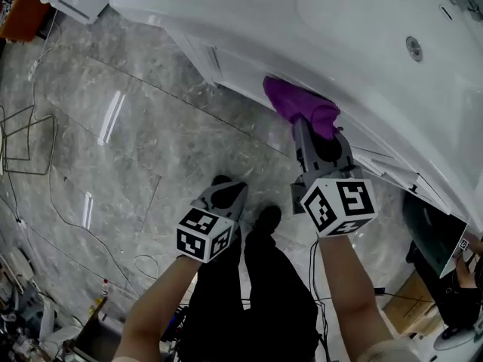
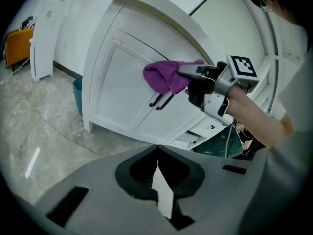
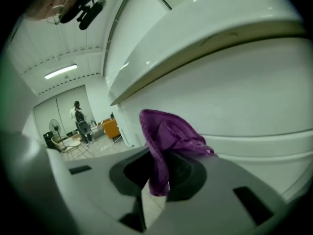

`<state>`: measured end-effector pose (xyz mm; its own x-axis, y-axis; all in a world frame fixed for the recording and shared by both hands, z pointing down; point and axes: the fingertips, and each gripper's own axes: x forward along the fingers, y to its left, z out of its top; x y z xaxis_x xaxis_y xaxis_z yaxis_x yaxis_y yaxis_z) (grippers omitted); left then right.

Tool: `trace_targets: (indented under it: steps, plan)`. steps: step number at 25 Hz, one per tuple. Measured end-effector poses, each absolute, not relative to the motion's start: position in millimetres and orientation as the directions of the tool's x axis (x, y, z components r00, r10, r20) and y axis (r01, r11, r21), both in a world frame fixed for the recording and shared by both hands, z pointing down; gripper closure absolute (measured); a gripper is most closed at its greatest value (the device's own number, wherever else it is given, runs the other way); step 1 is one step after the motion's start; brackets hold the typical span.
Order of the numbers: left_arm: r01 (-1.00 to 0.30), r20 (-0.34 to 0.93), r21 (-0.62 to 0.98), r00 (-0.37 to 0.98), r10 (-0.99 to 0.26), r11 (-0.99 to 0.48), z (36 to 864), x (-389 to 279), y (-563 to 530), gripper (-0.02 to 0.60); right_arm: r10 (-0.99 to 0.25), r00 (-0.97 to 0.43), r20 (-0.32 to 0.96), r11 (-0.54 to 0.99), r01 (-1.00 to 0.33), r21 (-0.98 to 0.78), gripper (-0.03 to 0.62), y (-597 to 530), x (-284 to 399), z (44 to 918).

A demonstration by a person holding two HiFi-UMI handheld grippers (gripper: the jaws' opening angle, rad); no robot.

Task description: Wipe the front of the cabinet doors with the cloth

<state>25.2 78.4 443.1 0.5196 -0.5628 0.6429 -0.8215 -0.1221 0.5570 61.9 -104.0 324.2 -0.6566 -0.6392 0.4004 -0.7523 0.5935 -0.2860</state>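
Only left gripper view shows cab. handles (image 2: 161, 100); right gripper (image 2: 188, 80) pinches cloth (image 2: 164, 77), left gripper (image 1: 225, 194) jaws together.

A grey marble floor (image 1: 113, 127) carries loose cables (image 1: 45, 194) at its left side. An orange chair (image 2: 17, 45) stands far off. A teal bin (image 2: 78, 94) sits on the floor. A standing fan (image 3: 53, 126) shows in the distance.

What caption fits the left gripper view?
The right tool holds a purple cloth to the white cabinet door.
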Motion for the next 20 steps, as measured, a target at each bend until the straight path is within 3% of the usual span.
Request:
trace_targets:
  steps: [4,11,20]
  plan:
    - [-0.806,0.624,0.57,0.55,-0.556,-0.158,434.6,18.0,76.0,0.561,-0.681,-0.593,0.429,0.519,-0.805,-0.288,0.536,-123.6,61.1,329.5]
    - [-0.741,0.58,0.638,0.642,-0.502,-0.21,458.2,-27.5,69.1,0.561,-0.729,-0.457,0.509,0.453,-0.88,-0.142,0.536,-145.4,41.7,373.1]
    - [-0.73,0.584,0.64,0.664,-0.466,-0.238,478.7,-88.9,66.6,0.561,-0.698,-0.333,0.634,0.412,-0.911,-0.025,0.536,-144.2,19.1,450.6]
